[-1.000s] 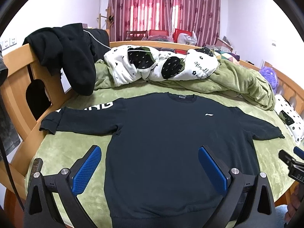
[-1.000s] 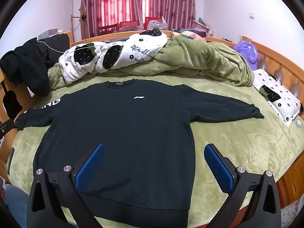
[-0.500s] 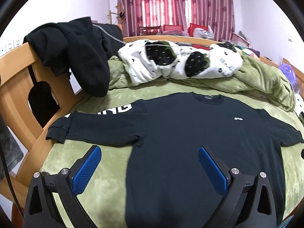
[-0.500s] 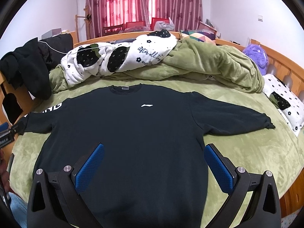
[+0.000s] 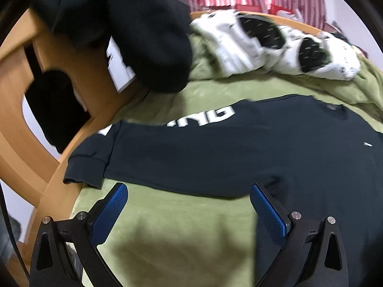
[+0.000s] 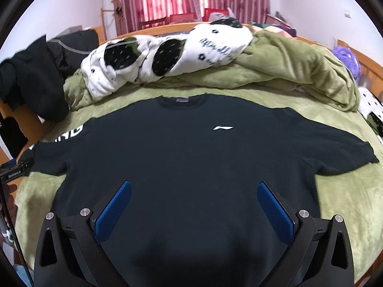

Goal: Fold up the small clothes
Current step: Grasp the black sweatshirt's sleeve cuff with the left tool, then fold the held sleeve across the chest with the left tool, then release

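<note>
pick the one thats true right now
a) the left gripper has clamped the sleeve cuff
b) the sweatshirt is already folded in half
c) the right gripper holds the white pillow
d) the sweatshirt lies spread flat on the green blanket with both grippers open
d: the black sweatshirt lies flat, sleeves out, on the green blanket, and both the left gripper and the right gripper are open and hold nothing.

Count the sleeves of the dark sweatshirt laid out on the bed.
2. The left sleeve, with white lettering, reaches toward the wooden bed frame; the right sleeve lies spread on the green blanket. None hidden.
</note>
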A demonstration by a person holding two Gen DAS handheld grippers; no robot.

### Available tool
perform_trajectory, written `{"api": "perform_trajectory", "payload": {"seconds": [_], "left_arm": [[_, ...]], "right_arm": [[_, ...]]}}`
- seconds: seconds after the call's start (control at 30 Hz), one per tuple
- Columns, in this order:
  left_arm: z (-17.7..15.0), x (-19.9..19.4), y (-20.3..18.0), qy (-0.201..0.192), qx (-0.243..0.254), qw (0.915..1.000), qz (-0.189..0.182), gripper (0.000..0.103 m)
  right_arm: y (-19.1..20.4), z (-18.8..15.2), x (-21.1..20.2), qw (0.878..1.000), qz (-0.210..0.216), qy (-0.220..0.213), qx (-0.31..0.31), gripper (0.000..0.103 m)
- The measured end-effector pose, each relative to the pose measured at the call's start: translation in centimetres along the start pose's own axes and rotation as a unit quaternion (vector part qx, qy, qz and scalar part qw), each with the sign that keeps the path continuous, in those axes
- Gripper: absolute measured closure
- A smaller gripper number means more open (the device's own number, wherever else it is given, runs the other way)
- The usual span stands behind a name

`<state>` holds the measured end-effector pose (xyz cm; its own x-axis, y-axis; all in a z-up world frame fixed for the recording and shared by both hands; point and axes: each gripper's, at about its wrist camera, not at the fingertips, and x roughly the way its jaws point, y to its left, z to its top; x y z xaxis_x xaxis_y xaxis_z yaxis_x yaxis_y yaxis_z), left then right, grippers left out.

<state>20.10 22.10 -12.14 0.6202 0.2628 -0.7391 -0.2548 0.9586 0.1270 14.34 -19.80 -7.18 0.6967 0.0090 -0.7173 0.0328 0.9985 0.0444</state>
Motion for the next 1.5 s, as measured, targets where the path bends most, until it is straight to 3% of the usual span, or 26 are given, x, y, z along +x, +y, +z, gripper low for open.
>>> {"api": "perform_trajectory", "payload": {"seconds": [0.3, 0.53, 0.63, 0.7, 0.73, 0.8, 0.87, 1.03, 1.17, 1.5], "left_arm": [[-1.0, 9.4, 7.2, 0.041, -0.071, 0.9963, 0.027, 0.007], [-0.7, 13.6, 9.7, 0.052, -0.128, 0.9902, -0.020, 0.012], [-0.3, 14.0, 9.2, 0.053, -0.131, 0.9896, -0.027, 0.025], [0.2, 14.2, 8.7, 0.052, -0.128, 0.9899, -0.032, 0.044], [0.4, 14.2, 8.3, 0.050, -0.124, 0.9904, -0.034, 0.051], [0.8, 13.9, 7.6, 0.047, -0.113, 0.9921, -0.025, 0.078], [1.3, 13.5, 7.2, 0.045, -0.103, 0.9936, -0.008, 0.089], [2.7, 10.9, 6.6, 0.028, -0.098, 0.9947, 0.015, 0.093], [4.2, 7.4, 5.1, 0.000, -0.090, 0.9959, -0.001, 0.095], [7.9, -1.4, -5.3, -0.063, -0.021, 0.9969, -0.043, 0.096]], "right_arm": [[5.0, -0.5, 4.7, 0.999, 0.002, 0.016, -0.039, 0.004], [6.0, -1.4, 6.1, 0.999, 0.001, 0.029, -0.033, 0.004], [5.8, -1.8, 6.3, 0.999, -0.008, 0.033, -0.036, 0.004], [5.5, -2.0, 6.3, 0.999, -0.015, 0.033, -0.038, 0.004], [5.2, -2.1, 6.2, 0.999, -0.018, 0.034, -0.037, 0.004], [4.6, -2.0, 6.0, 0.999, -0.020, 0.034, -0.034, 0.004], [4.0, -1.9, 5.7, 0.999, -0.022, 0.034, -0.031, 0.004], [2.1, -1.3, 4.1, 0.999, -0.021, 0.023, -0.019, 0.004], [0.8, -1.0, 2.2, 1.000, -0.021, 0.008, -0.017, 0.004], [-4.0, -0.6, -1.6, 0.999, -0.031, -0.025, -0.012, 0.004]]}}
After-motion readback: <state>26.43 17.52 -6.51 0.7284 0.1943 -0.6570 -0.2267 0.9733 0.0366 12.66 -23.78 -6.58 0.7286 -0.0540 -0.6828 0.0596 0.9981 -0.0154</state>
